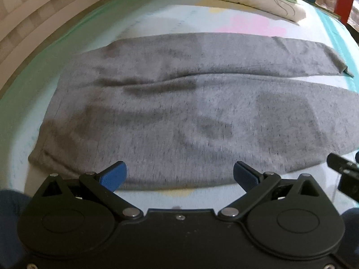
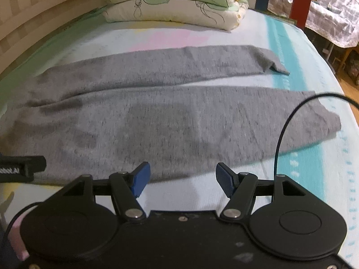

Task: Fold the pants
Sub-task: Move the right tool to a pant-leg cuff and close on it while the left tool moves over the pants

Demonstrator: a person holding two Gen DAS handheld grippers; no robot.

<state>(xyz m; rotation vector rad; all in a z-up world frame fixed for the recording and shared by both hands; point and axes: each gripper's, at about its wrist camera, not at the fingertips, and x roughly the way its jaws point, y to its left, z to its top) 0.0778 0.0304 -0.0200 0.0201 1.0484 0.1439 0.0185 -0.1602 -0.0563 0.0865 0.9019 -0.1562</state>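
Note:
Grey pants (image 1: 179,112) lie flat across the bed, waist to the left and both legs stretched to the right, side by side. My left gripper (image 1: 179,174) hovers open over the near edge of the pants, close to the waist end, blue pads wide apart with nothing between them. In the right wrist view the same pants (image 2: 170,116) spread out, the far leg's cuff (image 2: 276,66) slightly turned up. My right gripper (image 2: 182,178) is open just short of the near leg's lower edge, holding nothing.
The bed sheet (image 2: 291,179) is pale with teal stripes and pink patches. A folded quilt (image 2: 175,6) with green leaves sits at the far end. A wooden headboard (image 1: 33,22) curves along the left. A black cable (image 2: 282,130) arcs over the near leg. The other gripper's tip (image 1: 343,170) shows at right.

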